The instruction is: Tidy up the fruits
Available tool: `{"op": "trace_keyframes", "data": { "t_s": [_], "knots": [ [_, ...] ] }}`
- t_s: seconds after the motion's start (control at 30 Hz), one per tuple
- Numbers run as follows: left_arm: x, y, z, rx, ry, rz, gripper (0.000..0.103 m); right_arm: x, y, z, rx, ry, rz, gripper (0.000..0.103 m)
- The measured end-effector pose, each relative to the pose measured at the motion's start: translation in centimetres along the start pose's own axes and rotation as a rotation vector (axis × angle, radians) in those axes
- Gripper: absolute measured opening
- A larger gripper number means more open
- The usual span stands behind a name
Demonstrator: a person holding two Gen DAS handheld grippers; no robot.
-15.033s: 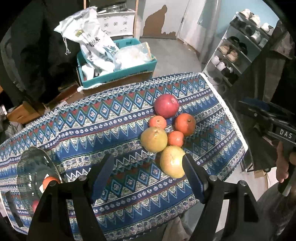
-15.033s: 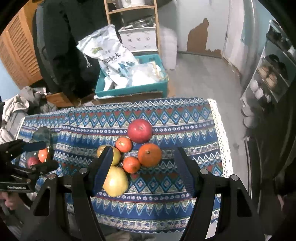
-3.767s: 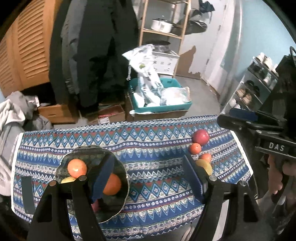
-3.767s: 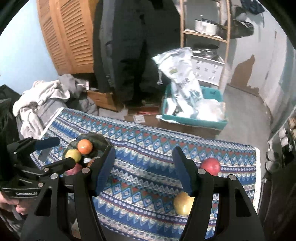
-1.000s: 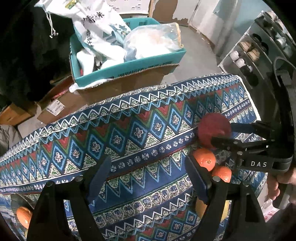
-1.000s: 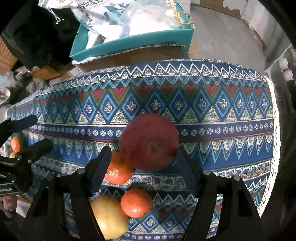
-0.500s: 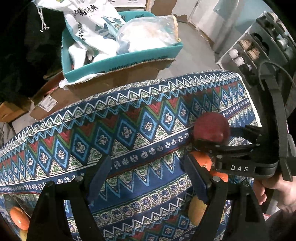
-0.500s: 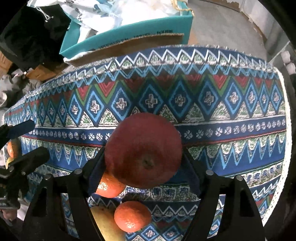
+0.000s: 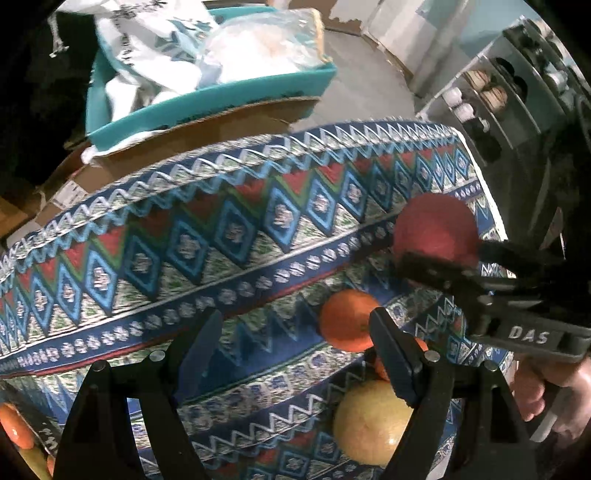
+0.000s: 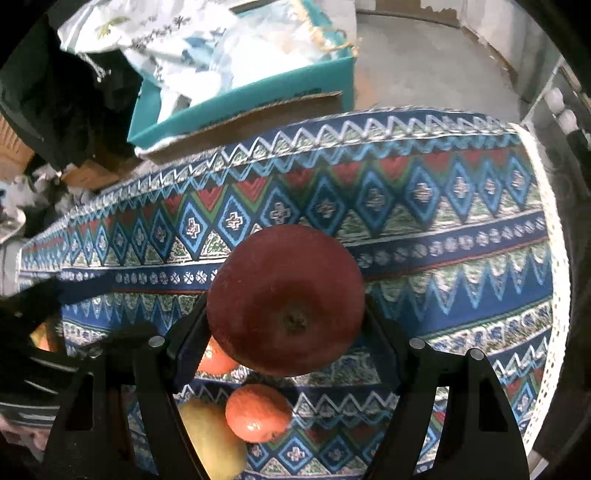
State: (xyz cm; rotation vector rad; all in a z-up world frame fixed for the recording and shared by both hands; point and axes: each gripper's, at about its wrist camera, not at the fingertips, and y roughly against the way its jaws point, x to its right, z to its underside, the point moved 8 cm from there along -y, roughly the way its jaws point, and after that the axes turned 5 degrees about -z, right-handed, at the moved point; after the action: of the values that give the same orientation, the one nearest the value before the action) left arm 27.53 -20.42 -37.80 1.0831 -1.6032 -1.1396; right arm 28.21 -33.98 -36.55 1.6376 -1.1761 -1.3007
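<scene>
Room: grey floor beyond the worktop (image 10: 461, 266), a teal box (image 10: 258, 96) stuffed with white bags (image 10: 166, 33) sitting on brown cardboard, shoe rack (image 9: 517, 85) off to the right in the left wrist view
Worktop: covered by a blue patterned cloth with red, green and white zigzags and diamonds, white fringe along its right edge
Right tool (image 10: 286, 314): clenched on a large red apple (image 10: 286, 301), one black finger against each side of the fruit, stem dimple facing the camera; jaws have just been opening slightly, with the apple between them
Red apple: fills the middle of the right wrist view, above the cloth and above the other fruit; whether it is off the cloth I cannot tell; in the left wrist view it shows at the right, pinched by the right tool
Left tool (image 9: 295, 354): released, jaws apart with nothing between them but cloth, pointing steeply down at the worktop
Orange fruit, upper (image 9: 347, 319): on the cloth just beside the left tool's right finger, partly behind it
Orange fruit, lower (image 10: 258, 411): on the cloth below the apple, touching the yellow fruit
Yellow fruit (image 9: 373, 421): on the cloth at the near edge, just beside the orange ones
Far left: more orange fruit (image 9: 14, 424) at the left rim of the left wrist view, container not clear
Person: a hand (image 9: 546, 387) grips the right tool's handle, marked DAS
</scene>
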Motion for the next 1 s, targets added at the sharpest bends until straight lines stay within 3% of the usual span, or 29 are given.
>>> {"op": "trace_keyframes", "data": {
  "t_s": [0.47,0.63,0.87,1.0],
  "knots": [
    [2.9,-3.9,0.7,-0.062,0.021,0.029,0.083,3.8,1.9,2.5,0.024,-0.081,0.030,0.077],
    [3.8,-4.5,0.4,-0.056,-0.009,-0.001,0.082,4.7,2.2,2.7,0.028,-0.112,0.026,0.077],
    [4.6,-4.7,0.3,-0.050,-0.071,-0.076,0.067,4.7,1.6,2.7,0.021,-0.119,0.018,0.077],
    [5.3,-4.5,0.5,-0.026,-0.073,-0.027,0.050,4.6,1.4,2.6,0.024,-0.116,0.025,0.077]
  ]
}}
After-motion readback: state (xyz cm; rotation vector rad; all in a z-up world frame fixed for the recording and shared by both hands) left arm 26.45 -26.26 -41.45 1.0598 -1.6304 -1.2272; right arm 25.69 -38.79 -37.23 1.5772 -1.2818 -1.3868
